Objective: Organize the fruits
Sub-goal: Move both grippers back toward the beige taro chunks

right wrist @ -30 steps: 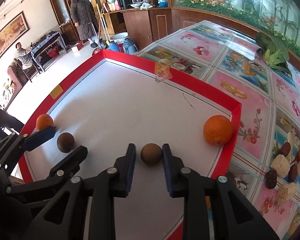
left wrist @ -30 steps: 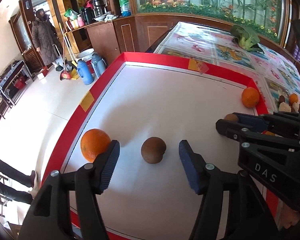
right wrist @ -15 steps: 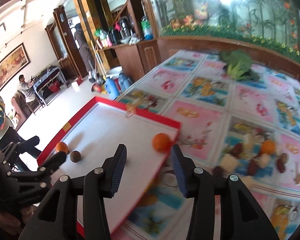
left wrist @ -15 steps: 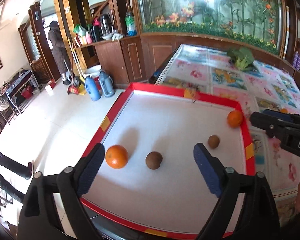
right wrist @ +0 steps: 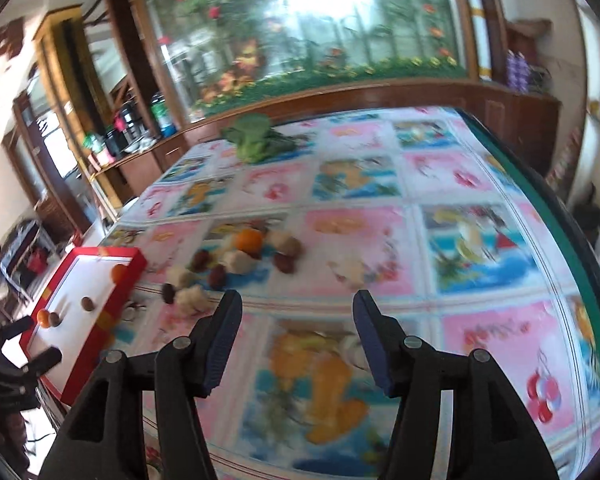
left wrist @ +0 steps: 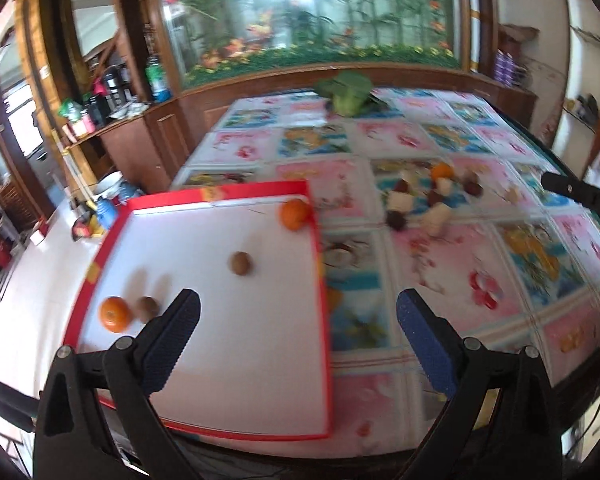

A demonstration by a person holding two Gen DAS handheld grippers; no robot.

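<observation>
Fruits (right wrist: 244,258) lie beyond right gripper (right wrist: 296,340), jaws opening.

A red-rimmed white tray (left wrist: 324,312) holds four fruits. An orange (left wrist: 116,313) and a brown fruit (left wrist: 147,308) sit together by its near left edge. A second brown fruit (left wrist: 241,263) lies mid-tray. Another orange (left wrist: 294,213) rests in the far right corner. A loose fruit pile (left wrist: 428,200) lies on the tablecloth (left wrist: 500,264) beyond.
</observation>
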